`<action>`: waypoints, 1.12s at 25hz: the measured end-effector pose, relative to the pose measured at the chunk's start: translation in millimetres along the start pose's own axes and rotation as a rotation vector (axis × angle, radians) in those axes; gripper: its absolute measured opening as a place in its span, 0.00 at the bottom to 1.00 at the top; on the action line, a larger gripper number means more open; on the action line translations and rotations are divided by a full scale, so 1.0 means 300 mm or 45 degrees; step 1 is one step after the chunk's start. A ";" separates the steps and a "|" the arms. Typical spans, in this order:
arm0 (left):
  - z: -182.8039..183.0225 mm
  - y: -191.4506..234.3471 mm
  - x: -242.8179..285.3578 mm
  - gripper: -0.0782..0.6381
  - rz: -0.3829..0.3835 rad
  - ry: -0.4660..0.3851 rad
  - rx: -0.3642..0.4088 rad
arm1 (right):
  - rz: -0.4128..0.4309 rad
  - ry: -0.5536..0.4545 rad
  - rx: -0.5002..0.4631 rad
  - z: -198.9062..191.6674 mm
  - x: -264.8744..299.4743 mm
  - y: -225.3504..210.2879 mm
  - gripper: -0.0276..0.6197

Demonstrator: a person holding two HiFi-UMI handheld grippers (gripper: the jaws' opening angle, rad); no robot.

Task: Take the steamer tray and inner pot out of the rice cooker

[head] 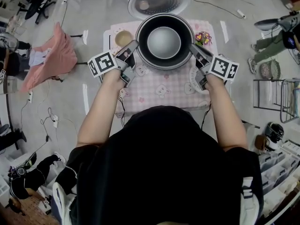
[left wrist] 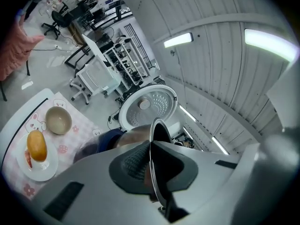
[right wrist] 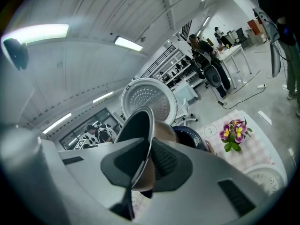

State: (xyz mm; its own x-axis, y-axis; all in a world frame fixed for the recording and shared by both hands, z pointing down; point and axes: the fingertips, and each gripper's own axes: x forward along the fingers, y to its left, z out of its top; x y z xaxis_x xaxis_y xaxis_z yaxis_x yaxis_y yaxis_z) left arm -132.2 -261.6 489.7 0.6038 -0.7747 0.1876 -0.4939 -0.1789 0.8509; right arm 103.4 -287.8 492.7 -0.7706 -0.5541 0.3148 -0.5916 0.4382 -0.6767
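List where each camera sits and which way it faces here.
Head view: on the person's head, facing steeply down at the round dark-lined metal inner pot above the pink checked tablecloth; forearms and black top show.
Left gripper view: rides the left gripper, looking along its jaws, clamped on the pot's rim, towards the white perforated cooker lid.
Right gripper view: rides the right gripper, jaws clamped on the opposite rim, facing that lid.
Shared: both gripper views show rim and lid.

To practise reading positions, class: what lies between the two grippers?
The inner pot spans the gap between the left gripper and right gripper, each shut on its rim, as the head view shows.
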 end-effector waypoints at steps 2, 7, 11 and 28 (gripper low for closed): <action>0.006 -0.032 -0.024 0.16 -0.018 -0.011 0.015 | 0.010 -0.012 -0.013 0.005 -0.018 0.031 0.12; 0.009 -0.084 -0.103 0.16 -0.043 -0.039 0.032 | 0.042 -0.028 -0.057 0.006 -0.050 0.118 0.12; 0.032 -0.105 -0.176 0.16 -0.047 -0.075 0.045 | 0.080 -0.028 -0.086 0.007 -0.042 0.190 0.12; 0.092 -0.077 -0.599 0.16 0.094 -0.274 -0.066 | 0.278 0.116 -0.146 -0.133 0.116 0.509 0.13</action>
State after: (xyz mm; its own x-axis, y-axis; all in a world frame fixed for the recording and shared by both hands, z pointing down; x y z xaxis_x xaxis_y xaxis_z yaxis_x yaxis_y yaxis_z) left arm -246.7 -135.0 422.7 0.4171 -0.8970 0.1462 -0.4956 -0.0896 0.8639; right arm -23.2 -211.7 426.9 -0.8980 -0.3740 0.2316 -0.4279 0.6206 -0.6570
